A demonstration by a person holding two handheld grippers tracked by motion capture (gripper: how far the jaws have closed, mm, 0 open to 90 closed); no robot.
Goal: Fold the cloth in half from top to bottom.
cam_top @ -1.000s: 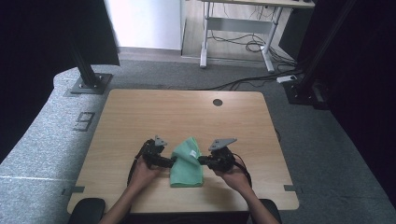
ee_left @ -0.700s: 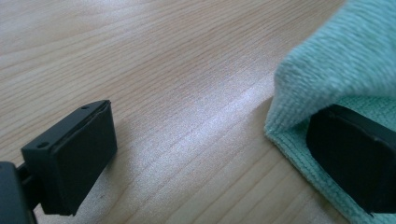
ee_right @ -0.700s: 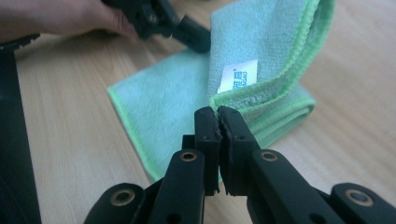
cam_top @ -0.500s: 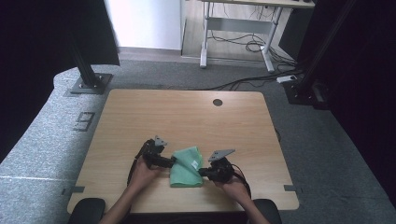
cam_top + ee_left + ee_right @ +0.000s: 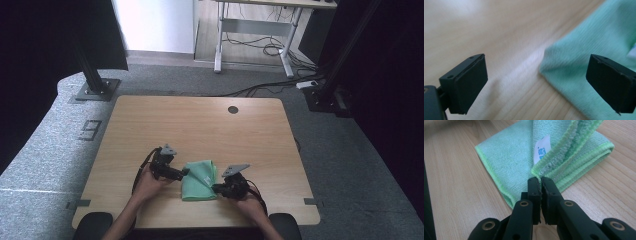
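A folded mint-green microfibre cloth [image 5: 199,180] lies on the wooden table [image 5: 200,125] near its front edge. My right gripper [image 5: 216,189] is at the cloth's right front corner. In the right gripper view the jaws are shut on a lifted edge of the cloth [image 5: 564,152], pinching its hemmed corner at the right gripper [image 5: 540,180]; a white care label [image 5: 541,150] shows on the fold. My left gripper [image 5: 184,172] sits at the cloth's left edge. Seen from the left gripper view, its jaws stand wide apart around the left gripper [image 5: 536,72], over a corner of the cloth [image 5: 586,50] without touching it.
A round cable hole [image 5: 233,109] sits at the table's far edge. Black posts on base plates [image 5: 95,90] stand off the table's far corners, and a desk frame with cables [image 5: 260,35] is behind. The table's far half is bare wood.
My right gripper has come down and nearer the front edge while holding the cloth's corner. The left gripper has lifted slightly at the cloth's left edge.
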